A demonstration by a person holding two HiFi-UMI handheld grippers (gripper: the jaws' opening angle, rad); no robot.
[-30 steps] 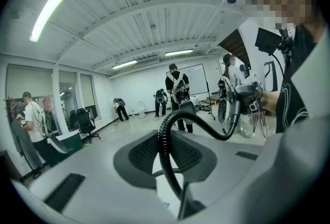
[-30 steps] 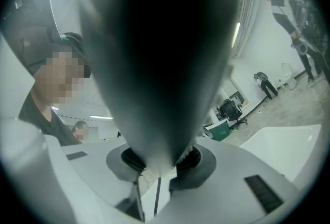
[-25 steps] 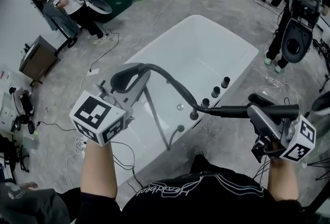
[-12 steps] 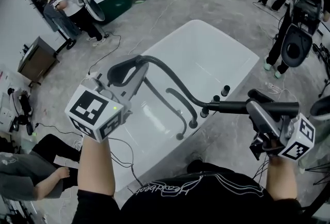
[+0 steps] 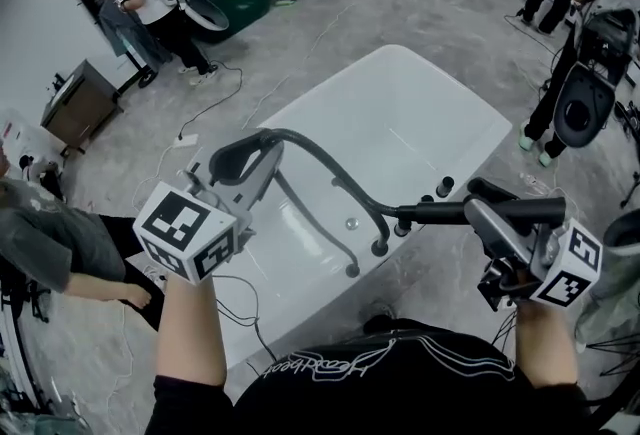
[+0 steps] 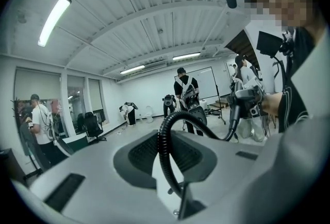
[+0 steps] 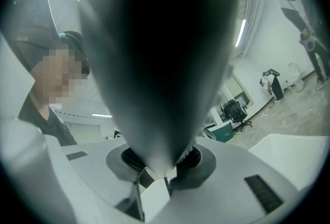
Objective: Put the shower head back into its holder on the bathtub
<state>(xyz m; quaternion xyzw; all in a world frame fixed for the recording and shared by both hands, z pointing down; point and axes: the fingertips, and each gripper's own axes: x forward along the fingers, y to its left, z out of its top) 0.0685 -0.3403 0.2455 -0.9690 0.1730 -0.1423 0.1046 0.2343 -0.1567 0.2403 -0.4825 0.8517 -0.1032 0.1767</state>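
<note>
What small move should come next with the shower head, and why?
Probably lower the right gripper toward the dark fittings on the bathtub rim. It is shut on the shower head, held about level above that rim and not yet seated, while the left gripper holds the hose up. Which fitting takes it I cannot tell.

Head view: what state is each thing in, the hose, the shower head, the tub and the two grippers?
Shower head: held in the air, not in its holder.
Hose: arcing between the two grippers.
Bathtub: empty.
Left gripper: fingers shut on the hose.
Right gripper: fingers shut on the shower head.
</note>
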